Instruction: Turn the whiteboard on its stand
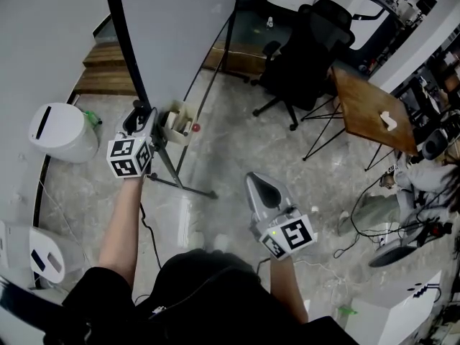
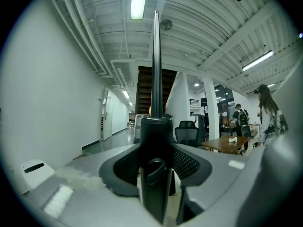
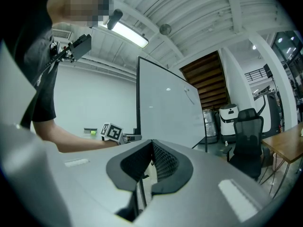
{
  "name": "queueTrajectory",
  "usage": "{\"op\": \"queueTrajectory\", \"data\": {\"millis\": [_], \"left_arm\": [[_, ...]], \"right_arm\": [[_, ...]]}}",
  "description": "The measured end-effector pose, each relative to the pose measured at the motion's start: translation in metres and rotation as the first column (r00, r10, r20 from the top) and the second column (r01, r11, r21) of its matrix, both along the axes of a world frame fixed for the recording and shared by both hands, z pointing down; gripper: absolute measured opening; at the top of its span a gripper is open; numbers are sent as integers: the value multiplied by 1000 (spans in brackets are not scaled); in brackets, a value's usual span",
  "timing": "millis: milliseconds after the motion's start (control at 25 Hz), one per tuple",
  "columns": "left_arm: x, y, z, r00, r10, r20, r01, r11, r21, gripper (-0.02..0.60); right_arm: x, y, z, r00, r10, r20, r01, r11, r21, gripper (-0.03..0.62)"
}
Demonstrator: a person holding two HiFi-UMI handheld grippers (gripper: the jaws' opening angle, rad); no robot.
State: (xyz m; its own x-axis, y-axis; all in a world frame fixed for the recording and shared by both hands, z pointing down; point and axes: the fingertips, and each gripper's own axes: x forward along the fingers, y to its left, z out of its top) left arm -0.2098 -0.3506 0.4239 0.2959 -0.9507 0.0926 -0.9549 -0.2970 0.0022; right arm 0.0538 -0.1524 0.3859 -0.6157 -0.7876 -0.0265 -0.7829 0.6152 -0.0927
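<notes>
White whiteboard (image 1: 180, 27), black-framed, 12 o'clock | left gripper (image 1: 141, 115), 10 o'clock, jaws clamped on frame edge (image 2: 155, 74) | right gripper (image 1: 257, 181), 5 o'clock, jaws together, empty

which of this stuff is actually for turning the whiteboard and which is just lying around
For the job:
- whiteboard
- its stand
- left gripper, clamped on the whiteboard's black edge
- right gripper, shut and empty, held clear of the board

Just lying about:
- office chair
- wooden table
- white bin
- floor cables
</notes>
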Motion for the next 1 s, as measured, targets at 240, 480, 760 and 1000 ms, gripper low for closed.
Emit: {"op": "queueTrajectory", "data": {"millis": [240, 480, 760, 1000], "left_arm": [[-1, 14, 0, 1000, 6, 5, -6, 1000, -2, 198], [-4, 26, 1, 1000, 12, 5, -12, 1000, -7, 198], [-7, 41, 1, 999, 29, 14, -29, 999, -19, 198], [-13, 57, 1, 1000, 27, 13, -27, 999, -24, 198]], "right_arm": [[-3, 0, -1, 1000, -13, -4, 13, 1000, 4, 9], [-7, 0, 0, 1000, -20, -12, 20, 1000, 0, 9], [-10, -4, -1, 999, -33, -13, 33, 999, 2, 9], [-12, 0, -1, 999, -42, -15, 42, 999, 4, 9]]}}
